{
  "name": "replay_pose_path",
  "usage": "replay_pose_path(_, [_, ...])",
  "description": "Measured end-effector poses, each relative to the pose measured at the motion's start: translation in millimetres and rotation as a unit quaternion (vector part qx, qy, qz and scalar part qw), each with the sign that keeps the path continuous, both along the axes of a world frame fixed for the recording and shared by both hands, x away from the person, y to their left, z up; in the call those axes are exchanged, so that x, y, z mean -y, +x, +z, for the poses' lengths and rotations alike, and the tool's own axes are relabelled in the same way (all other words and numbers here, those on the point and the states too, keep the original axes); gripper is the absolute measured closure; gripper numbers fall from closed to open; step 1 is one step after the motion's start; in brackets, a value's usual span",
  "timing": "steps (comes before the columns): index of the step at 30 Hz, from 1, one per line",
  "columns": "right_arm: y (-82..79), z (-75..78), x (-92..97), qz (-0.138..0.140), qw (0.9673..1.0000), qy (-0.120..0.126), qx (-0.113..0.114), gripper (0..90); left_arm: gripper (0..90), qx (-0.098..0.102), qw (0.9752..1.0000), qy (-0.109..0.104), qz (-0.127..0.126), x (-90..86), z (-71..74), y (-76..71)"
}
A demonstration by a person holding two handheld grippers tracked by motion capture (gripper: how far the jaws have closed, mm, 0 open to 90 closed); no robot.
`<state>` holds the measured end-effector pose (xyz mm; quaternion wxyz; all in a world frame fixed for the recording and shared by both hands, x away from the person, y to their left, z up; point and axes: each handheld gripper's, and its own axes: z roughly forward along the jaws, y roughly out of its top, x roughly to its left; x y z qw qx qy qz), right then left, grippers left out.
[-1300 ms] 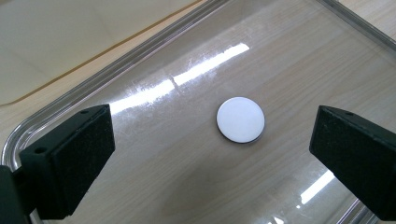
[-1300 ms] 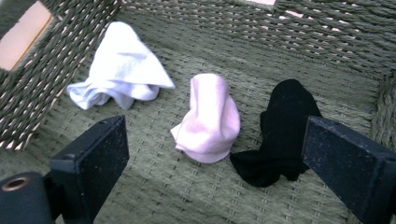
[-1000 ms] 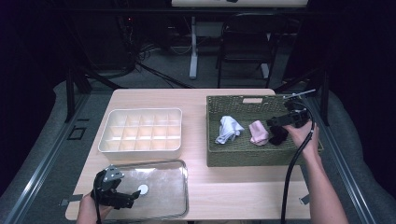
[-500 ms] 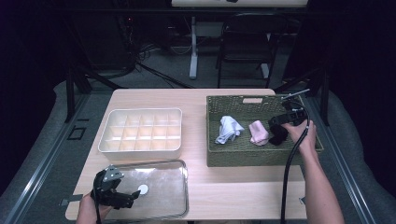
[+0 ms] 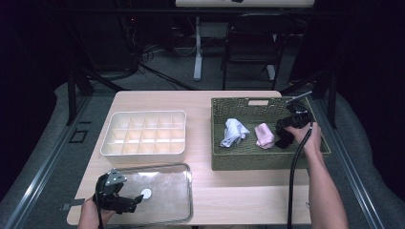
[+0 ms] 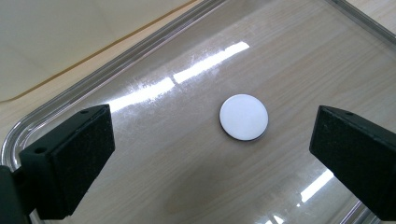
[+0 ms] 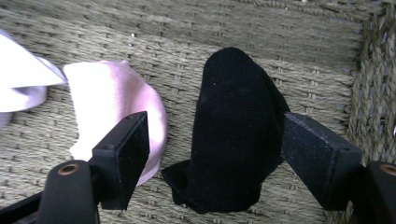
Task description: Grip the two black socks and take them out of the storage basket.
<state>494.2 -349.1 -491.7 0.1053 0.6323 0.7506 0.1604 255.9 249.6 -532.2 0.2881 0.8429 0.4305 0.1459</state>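
In the woven basket [image 5: 248, 160] lie a black sock [image 7: 233, 126], a pink sock [image 7: 116, 102] and a pale cloth [image 5: 234, 131]. My right gripper [image 7: 217, 140] reaches down into the basket at its right end. The black sock [image 5: 285, 138] sits between its jaws, which have just been closing. The right jaw is at the sock's edge, and a gap remains at the left jaw. My left gripper [image 6: 210, 126] hovers open over a clear tray [image 6: 140, 51], with a white disc [image 6: 243, 117] lying between its jaws below.
A white compartment box [image 5: 143, 113] stands at the table's middle left, behind the clear tray [image 5: 186, 191]. The basket wall [image 7: 373, 70] rises close to my right jaw. Chairs and cables stand beyond the table's far edge.
My right gripper has sunk lower into the basket and its jaws have narrowed around the black sock. The left gripper has stayed where it was.
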Motion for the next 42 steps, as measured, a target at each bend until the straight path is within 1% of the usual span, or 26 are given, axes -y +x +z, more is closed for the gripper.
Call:
replay_pose_path(2, [0.7,-0.9,-1.2,-0.003,1.0,-0.005,0.0,24.8,0.0,-0.002,1.0,0.0,-0.002,-0.3,0.3,0.1])
replay_pose_path(4, [2.6,-2.6,-2.6,-0.005,0.9998,-0.016,-0.009,27.0,0.1,-0.003,1.0,0.0,-0.003,-0.6,0.7,-0.1])
replay_pose_path(5, [4.4,-4.9,-3.4,-0.005,0.9996,-0.023,-0.018,30.4,0.1,0.0,1.0,0.001,0.0,-0.3,0.3,-0.4])
replay_pose_path(6, [4.4,-4.9,-3.4,-0.005,0.9996,-0.023,-0.018,30.4,0.1,0.0,1.0,0.001,0.0,-0.3,0.3,-0.4])
replay_pose_path(8, [5.8,-6.8,-3.0,-0.002,0.999,-0.033,-0.029,33.7,0.1,-0.004,1.0,0.0,-0.003,-1.1,0.8,-0.4])
replay_pose_path(9, [6.5,-7.9,-3.8,-0.008,0.9989,-0.033,-0.031,38.0,0.1,-0.004,1.0,0.0,-0.002,-1.2,0.8,-0.3])
replay_pose_path(11, [7.5,-9.0,-3.1,-0.013,0.9985,-0.037,-0.039,41.6,0.1,-0.005,1.0,0.0,-0.002,-1.3,0.6,-0.2])
replay_pose_path(12, [7.7,-12.2,-3.0,-0.025,0.9984,-0.036,-0.034,50.3,0.1,-0.001,1.0,0.001,-0.001,-0.9,0.3,-0.6])
replay_pose_path(13, [7.9,-12.7,-2.7,-0.029,0.9982,-0.037,-0.036,52.4,0.1,0.0,1.0,0.001,-0.001,-0.7,0.3,-0.8])
replay_pose_path(14, [7.9,-12.7,-2.7,-0.029,0.9982,-0.037,-0.036,52.4,0.1,0.0,1.0,0.001,-0.001,-0.7,0.3,-0.8])
replay_pose_path(16, [8.6,-11.3,-0.7,-0.024,0.9974,-0.04,-0.055,61.5,0.1,0.0,1.0,0.001,-0.001,-0.7,0.3,-0.8])
replay_pose_path(17, [8.1,-10.2,-0.6,-0.027,0.9971,-0.048,-0.053,65.3,0.1,0.0,1.0,0.002,-0.001,-0.8,0.4,-0.8])
replay_pose_path(19, [7.9,-10.3,-1.6,-0.031,0.9974,-0.044,-0.049,66.2,0.1,0.0,1.0,0.002,-0.001,-0.8,0.5,-0.9])
replay_pose_path(20, [7.4,-7.3,-2.0,-0.031,0.9968,-0.046,-0.058,66.9,0.1,0.0,1.0,0.003,-0.002,-0.8,0.5,-1.0])
replay_pose_path(21, [7.4,-7.3,-2.0,-0.031,0.9968,-0.046,-0.058,66.9,0.1,0.0,1.0,0.003,-0.002,-0.8,0.5,-1.0])
replay_pose_path(23, [6.1,-4.0,-2.8,-0.021,0.9973,-0.048,-0.05,67.0,0.1,0.0,1.0,0.004,-0.003,-0.3,0.4,-1.0])
replay_pose_path(26, [5.1,-2.7,-4.7,-0.023,0.9978,-0.043,-0.044,67.1,0.1,0.001,1.0,0.006,-0.004,0.3,0.5,-1.2])
replay_pose_path(28, [4.1,2.7,-4.9,-0.013,0.9976,-0.045,-0.051,67.1,0.1,0.001,1.0,0.006,-0.005,0.6,0.6,-1.2])
replay_pose_path(30, [3.1,6.2,-5.4,-0.009,0.9984,-0.038,-0.041,67.0,0.1,0.001,1.0,0.007,-0.005,0.8,0.7,-1.5])
replay_pose_path(31, [2.4,11.8,-6.4,-0.003,0.9984,-0.038,-0.042,67.1,0.1,0.002,1.0,0.008,-0.005,0.9,0.7,-1.4])
replay_pose_path(34, [1.4,17.0,-7.9,0.003,0.9984,-0.042,-0.039,67.1,0.1,0.001,1.0,0.008,-0.005,1.0,0.6,-1.4])
replay_pose_path(35, [0.5,22.3,-9.0,0.012,0.9982,-0.045,-0.038,67.1,0.1,0.001,1.0,0.006,-0.005,1.5,0.5,-1.6])
replay_pose_path(37, [-0.1,24.4,-10.1,0.01,0.9983,-0.044,-0.038,67.1,0.1,0.001,1.0,0.006,-0.005,1.7,0.6,-1.7])
replay_pose_path(39, [-1.0,31.1,-11.0,0.024,0.9973,-0.052,-0.046,67.1,0.1,0.001,1.0,0.007,-0.005,1.9,0.6,-1.8])
replay_pose_path(40, [-2.3,35.5,-12.9,0.026,0.9977,-0.049,-0.039,67.1,0.1,0.001,0.9999,0.008,-0.006,1.8,1.0,-1.9])
replay_pose_path(42, [-2.9,37.7,-13.9,0.027,0.9978,-0.048,-0.038,67.1,0.1,-0.001,0.9999,0.007,-0.008,1.4,1.3,-1.7])
